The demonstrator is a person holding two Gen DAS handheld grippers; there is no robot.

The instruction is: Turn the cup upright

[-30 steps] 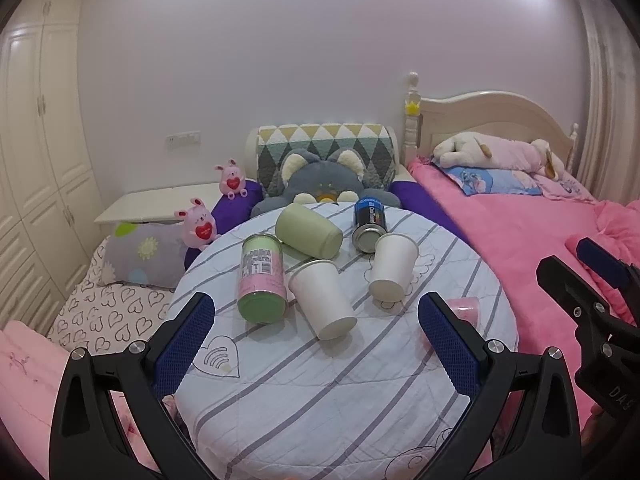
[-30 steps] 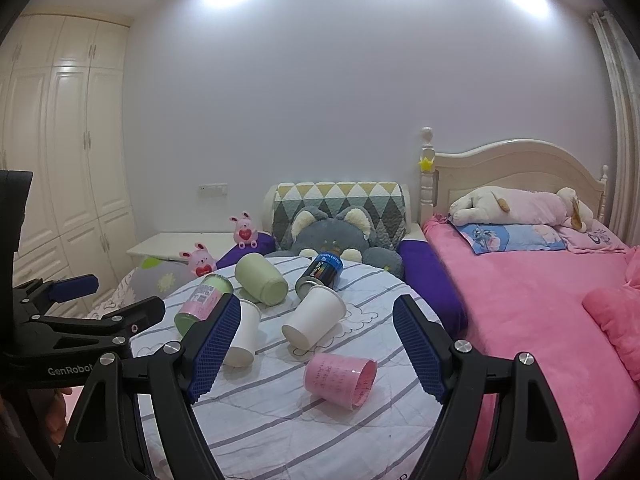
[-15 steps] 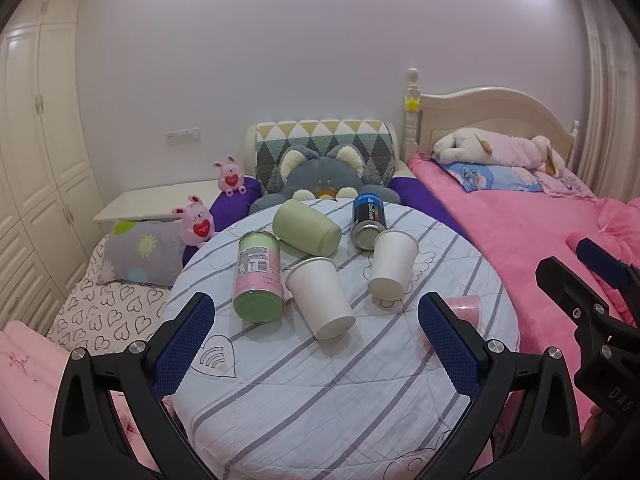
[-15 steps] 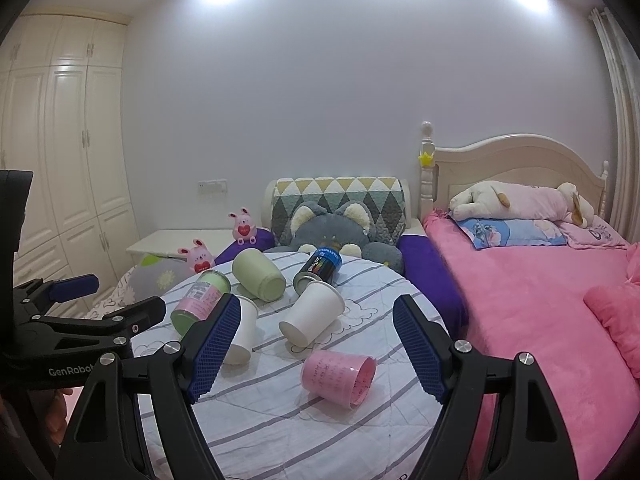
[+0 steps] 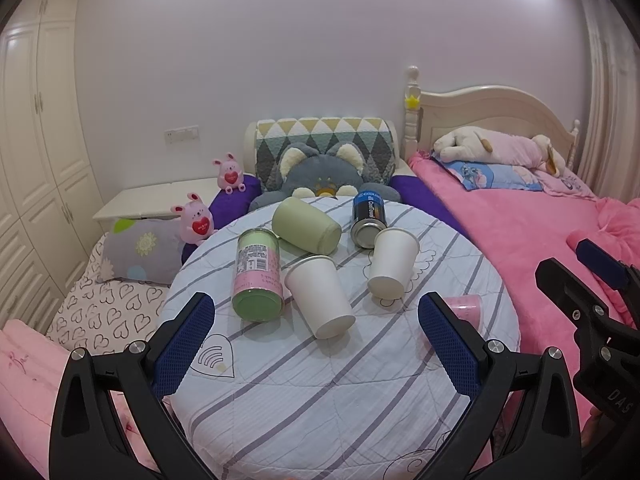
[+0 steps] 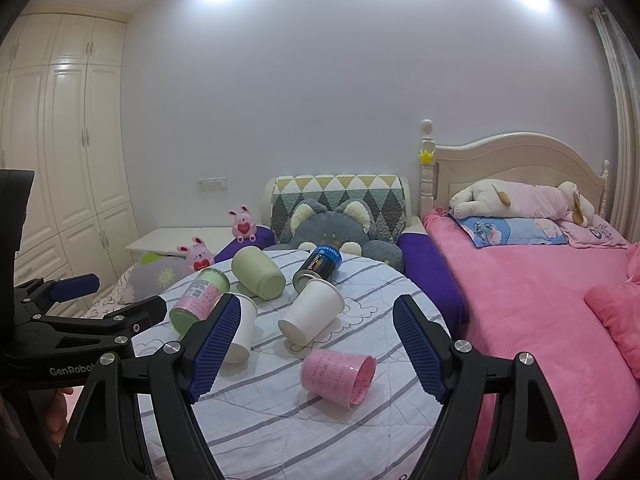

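Several cups and cans lie on their sides on a round striped table (image 5: 320,392). Two white paper cups (image 5: 320,296) (image 5: 392,262) lie mid-table. A pink plastic cup (image 6: 340,372) lies at the right, half hidden behind a finger in the left wrist view (image 5: 466,306). A pale green cup (image 5: 306,228), a green-pink can (image 5: 256,276) and a blue-black can (image 5: 368,220) lie further back. My left gripper (image 5: 316,354) is open and empty, short of the cups. My right gripper (image 6: 316,350) is open and empty, above the pink cup.
A pink bed (image 6: 540,320) with plush toys lies right of the table. A grey cat cushion (image 5: 320,172) and purple pillows sit behind it. Pink bunny toys (image 5: 196,220) and a heart-print mattress (image 5: 104,312) are at the left, white wardrobes (image 6: 68,152) beyond.
Both views have shifted slightly; the table and cups sit a little lower in the right wrist view. Both grippers stay open; no object has moved.
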